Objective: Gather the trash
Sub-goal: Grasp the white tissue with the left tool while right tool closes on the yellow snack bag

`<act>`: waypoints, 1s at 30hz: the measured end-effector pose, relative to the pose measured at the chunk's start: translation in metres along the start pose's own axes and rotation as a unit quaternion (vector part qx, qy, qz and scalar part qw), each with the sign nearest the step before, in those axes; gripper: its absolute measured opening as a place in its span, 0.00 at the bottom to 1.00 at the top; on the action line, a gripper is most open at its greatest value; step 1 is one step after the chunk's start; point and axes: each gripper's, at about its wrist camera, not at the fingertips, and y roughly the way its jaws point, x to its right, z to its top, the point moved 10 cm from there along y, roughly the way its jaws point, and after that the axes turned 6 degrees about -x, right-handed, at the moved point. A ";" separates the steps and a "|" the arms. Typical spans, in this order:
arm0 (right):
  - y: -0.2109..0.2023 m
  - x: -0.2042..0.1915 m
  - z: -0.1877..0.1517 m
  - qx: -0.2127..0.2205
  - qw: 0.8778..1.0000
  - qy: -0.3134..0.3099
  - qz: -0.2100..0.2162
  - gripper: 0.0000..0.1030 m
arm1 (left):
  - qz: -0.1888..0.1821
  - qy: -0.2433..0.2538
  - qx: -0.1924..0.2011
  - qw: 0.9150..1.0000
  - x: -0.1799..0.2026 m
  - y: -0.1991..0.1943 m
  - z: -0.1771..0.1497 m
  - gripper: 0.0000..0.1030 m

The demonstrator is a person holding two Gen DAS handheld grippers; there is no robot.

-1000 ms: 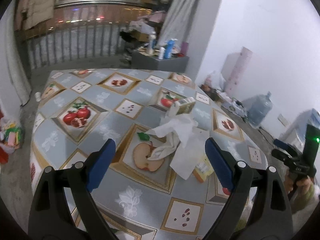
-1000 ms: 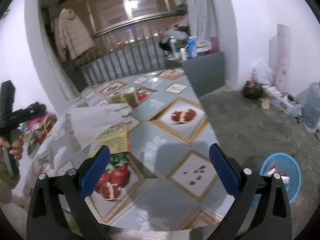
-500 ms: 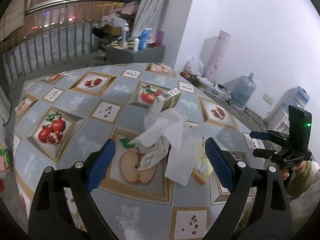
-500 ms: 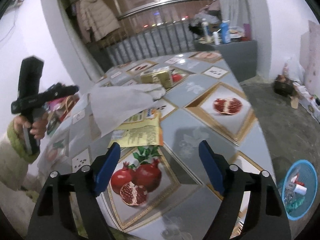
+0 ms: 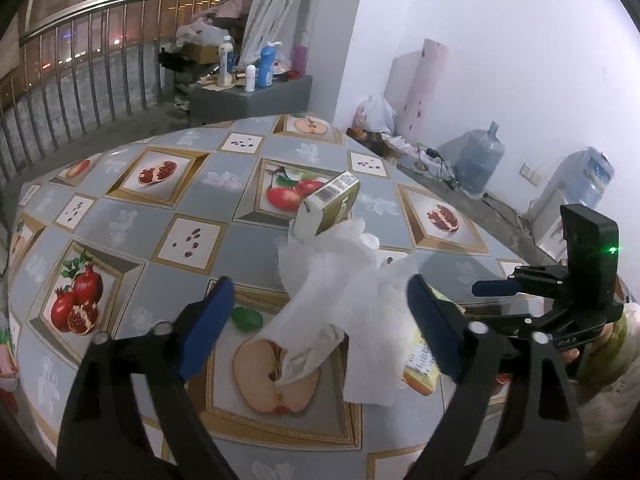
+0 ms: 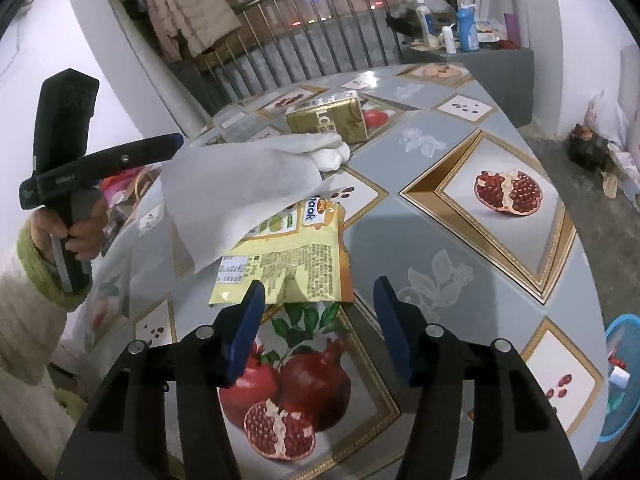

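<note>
A crumpled white tissue (image 5: 332, 292) lies on the fruit-print tablecloth (image 5: 132, 236), draped over a yellow snack wrapper (image 5: 420, 360). A gold carton (image 5: 332, 208) lies behind it. My left gripper (image 5: 320, 312) hovers over the tissue with its jaws wide and closing. The tissue lies between the pads, which do not press on it. In the right wrist view, my right gripper (image 6: 320, 308) is closing at the near edge of the yellow wrapper (image 6: 288, 264), without pinching it. The tissue (image 6: 240, 188) and carton (image 6: 328, 116) lie beyond. Each view shows the other gripper (image 5: 476, 300) (image 6: 172, 146) in a person's hand.
A blue basket (image 6: 620, 376) with some trash stands on the floor off the table's right edge. Behind the table are a railing (image 5: 80, 92), a grey cabinet with bottles (image 5: 248, 96), water jugs (image 5: 480, 160) and bags along the wall.
Both grippers have come closer to and lower over the trash pile. The right jaws have narrowed a lot, the left jaws a little.
</note>
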 end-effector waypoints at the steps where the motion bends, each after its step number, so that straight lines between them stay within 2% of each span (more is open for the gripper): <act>1: 0.002 0.001 0.001 -0.002 1.000 0.000 0.000 0.51 | 0.001 -0.001 -0.004 1.000 -0.001 0.004 0.000 0.77; 3: 0.006 0.001 0.002 -0.007 1.000 0.001 -0.001 0.49 | 0.001 -0.002 -0.013 1.000 -0.003 0.010 -0.001 0.70; 10: 0.011 0.002 0.003 -0.013 1.000 -0.001 -0.004 0.45 | 0.011 0.004 -0.042 0.999 -0.005 0.030 -0.008 0.61; 16: 0.012 0.002 0.003 -0.014 1.000 -0.004 -0.006 0.41 | 0.007 0.000 -0.050 0.999 -0.006 0.036 -0.010 0.43; 21: 0.016 0.003 0.003 -0.017 1.000 -0.011 -0.012 0.34 | -0.003 -0.009 -0.051 0.999 -0.006 0.039 -0.010 0.28; 25: 0.016 0.002 0.003 -0.020 0.999 -0.020 -0.018 0.27 | -0.006 -0.010 -0.051 0.999 -0.005 0.040 -0.010 0.20; 30: 0.014 0.003 0.001 -0.020 0.999 -0.028 -0.027 0.19 | -0.006 -0.009 -0.050 0.999 -0.005 0.039 -0.010 0.14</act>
